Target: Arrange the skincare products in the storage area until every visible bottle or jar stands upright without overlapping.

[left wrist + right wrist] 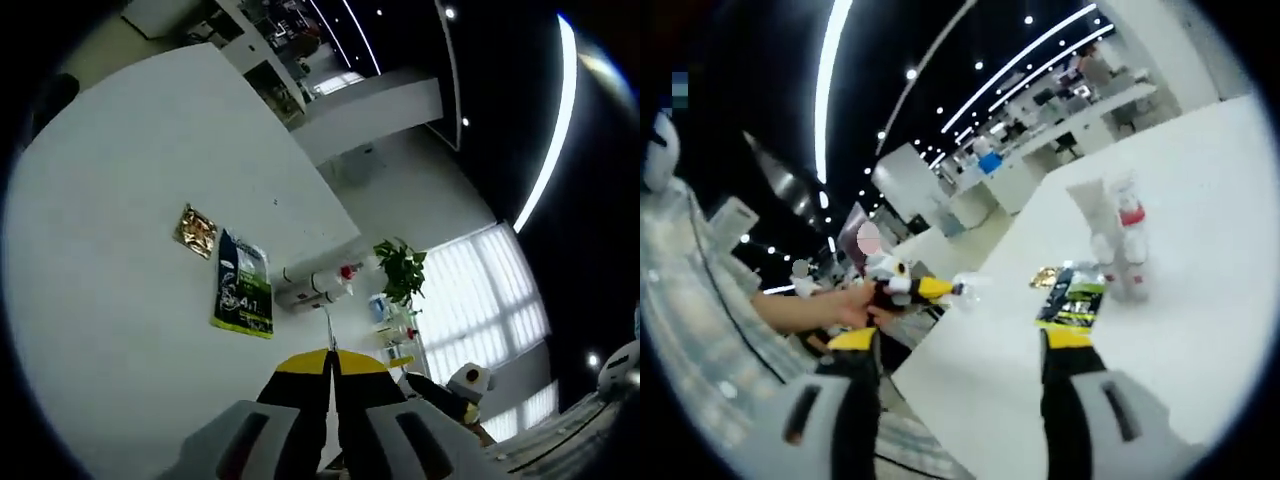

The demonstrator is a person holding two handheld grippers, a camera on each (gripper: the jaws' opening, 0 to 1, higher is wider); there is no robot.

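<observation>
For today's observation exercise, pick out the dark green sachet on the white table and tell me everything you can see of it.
The dark green sachet is a flat, glossy-looking packet with white print, lime-green accents and a lime strip along one end; the lettering is too small to read. It lies flat on the white table, not upright. A smaller gold foil packet lies close beside one end, and white bottles stand past the other. In the right gripper view it sits just beyond a jaw tip. Neither gripper touches it.

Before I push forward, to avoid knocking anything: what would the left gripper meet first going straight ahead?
Probably the two white tubes lying on the table, just beyond the shut left gripper; depth is unclear.
</observation>
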